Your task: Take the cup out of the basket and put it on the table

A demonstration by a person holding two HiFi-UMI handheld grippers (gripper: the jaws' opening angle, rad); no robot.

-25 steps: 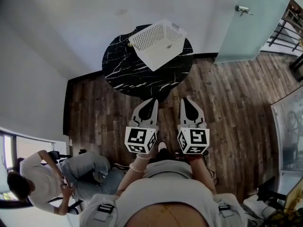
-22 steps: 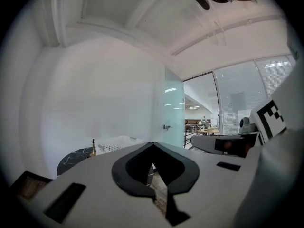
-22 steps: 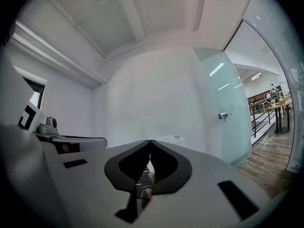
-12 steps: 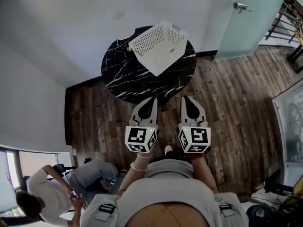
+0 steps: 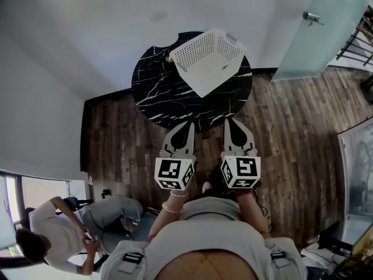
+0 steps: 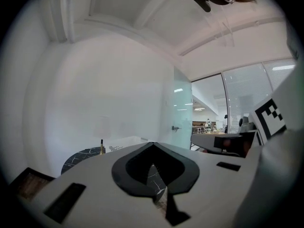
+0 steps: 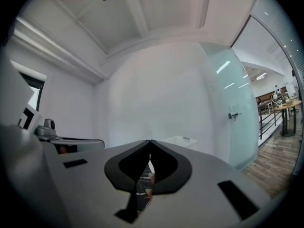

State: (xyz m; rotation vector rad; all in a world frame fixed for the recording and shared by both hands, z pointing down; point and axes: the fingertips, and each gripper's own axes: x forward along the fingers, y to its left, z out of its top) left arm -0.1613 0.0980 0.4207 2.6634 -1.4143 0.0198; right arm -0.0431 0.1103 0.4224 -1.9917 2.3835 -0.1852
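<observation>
Head view: the left gripper (image 5: 189, 125) and right gripper (image 5: 231, 123) are held side by side and level, both aimed at the table (image 5: 169, 98). Their tips lie at the table's near edge in the picture. Each carries a marker cube at its rear, the left cube (image 5: 173, 174) and right cube (image 5: 240, 172), farther from the table than the tips.

Left gripper view shows the left gripper (image 6: 153, 144) with its jaws pressed together at the tip and nothing between them. A strip of the table's dark veined top shows through the slot behind the tip. Right gripper view shows the right gripper (image 7: 150, 141) the same way, its jaws meeting at the tip and empty.

On the far side of the table sits the white basket (image 5: 192, 50), overhanging the rim a little. A pale speck (image 5: 224, 67) lies on the basket's floor. It is too small to say whether it is the cup, and no cup stands on the bare tabletop. A small brass piece (image 5: 169, 58) stands on the table just beside the basket's left corner.

Wood floor (image 5: 291, 133) surrounds the table. A frosted glass door (image 5: 315, 34) stands to the right of the table. A seated person (image 5: 58, 232) is well apart from the table, at the lower left.
</observation>
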